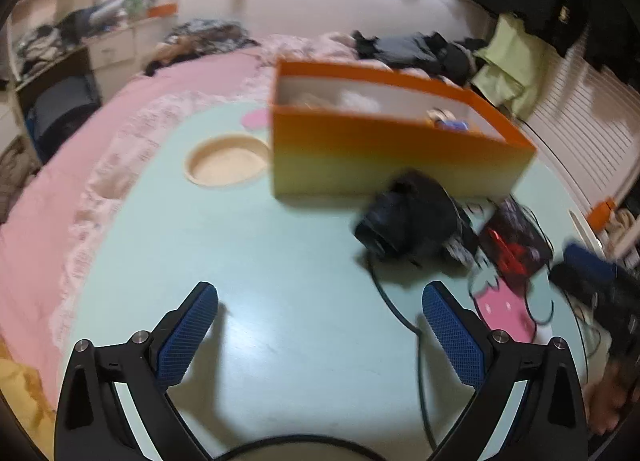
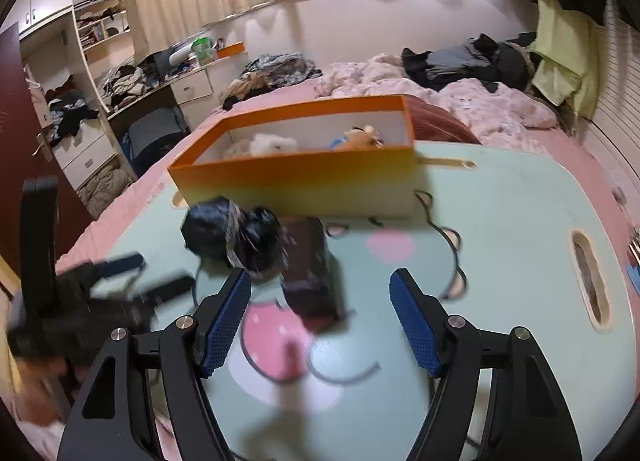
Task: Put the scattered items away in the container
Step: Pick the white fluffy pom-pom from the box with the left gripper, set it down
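Note:
An orange open box (image 1: 384,157) (image 2: 296,181) stands on the pale green table (image 1: 248,261) (image 2: 500,229), with soft toys inside. In front of it lie a black bundled item (image 1: 412,217) (image 2: 232,233) and a dark red-printed packet (image 1: 514,239) (image 2: 310,277). My left gripper (image 1: 320,297) is open and empty, above the table short of the bundle. My right gripper (image 2: 320,285) is open and empty, its fingers either side of the packet's near end. The right gripper shows blurred at the right edge of the left wrist view (image 1: 600,285). The left gripper shows blurred in the right wrist view (image 2: 116,285).
A round recess (image 1: 228,161) is sunk in the table left of the box. A black cable (image 1: 396,309) runs across the table. The table stands on a pink bed (image 1: 60,189) with clothes piled at the back (image 2: 472,57). A slot (image 2: 592,281) cuts the table's right side.

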Tool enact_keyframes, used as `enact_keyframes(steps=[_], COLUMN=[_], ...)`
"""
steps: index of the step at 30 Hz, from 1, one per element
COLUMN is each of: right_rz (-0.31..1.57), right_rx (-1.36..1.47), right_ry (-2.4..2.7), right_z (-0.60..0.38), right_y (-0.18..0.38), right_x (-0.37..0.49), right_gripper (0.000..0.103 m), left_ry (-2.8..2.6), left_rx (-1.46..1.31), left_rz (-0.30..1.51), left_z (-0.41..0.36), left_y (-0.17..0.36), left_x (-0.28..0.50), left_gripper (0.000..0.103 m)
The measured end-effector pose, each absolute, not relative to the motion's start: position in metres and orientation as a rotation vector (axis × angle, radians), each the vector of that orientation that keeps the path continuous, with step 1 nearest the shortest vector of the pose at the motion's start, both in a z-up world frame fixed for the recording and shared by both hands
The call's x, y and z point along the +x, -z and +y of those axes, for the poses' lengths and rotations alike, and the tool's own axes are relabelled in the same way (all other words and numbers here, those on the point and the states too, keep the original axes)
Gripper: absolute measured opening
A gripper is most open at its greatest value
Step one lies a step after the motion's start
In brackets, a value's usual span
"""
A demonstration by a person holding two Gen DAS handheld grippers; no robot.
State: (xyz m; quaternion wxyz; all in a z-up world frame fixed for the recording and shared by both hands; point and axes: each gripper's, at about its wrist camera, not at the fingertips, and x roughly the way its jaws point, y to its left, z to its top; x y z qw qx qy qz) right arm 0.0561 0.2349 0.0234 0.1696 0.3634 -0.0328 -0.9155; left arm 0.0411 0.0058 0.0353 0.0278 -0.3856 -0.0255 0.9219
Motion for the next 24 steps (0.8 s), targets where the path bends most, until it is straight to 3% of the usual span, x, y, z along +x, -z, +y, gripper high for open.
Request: enact_keyframes(steps=[5, 8, 10, 12, 24], right_rz=[-0.232, -0.218, -0.209, -0.19, -0.2], right_rx=[1.066, 1.062, 1.054, 1.047, 1.033], right_ry=[2.514, 2.515, 2.51, 2.505, 2.491], right_z=[0.242, 0.236, 0.234, 0.23, 0.232], right_y=[-0.004, -0.004, -0.005, -0.003, 0.0], right_x=[0.057, 0.055, 0.057, 0.059, 0.061], right_gripper=[0.072, 0.072, 0.072, 0.072, 0.072], left_ry=[-2.9, -2.77, -2.64, -2.571, -2.527], left_rx=[-0.97, -0.989, -1.122, -1.274, -1.546], left_rz=[0.098, 0.069, 0.036, 0.037, 0.06], left_z=[0.016, 0.024, 0.031, 0.038, 0.051], left_y=[-0.098, -0.119, -0.118, -0.106, -0.055], left_x=[0.016, -0.029, -0.071, -0.108, -0.162], left_gripper=[0.094, 0.07, 0.039, 0.03, 0.029])
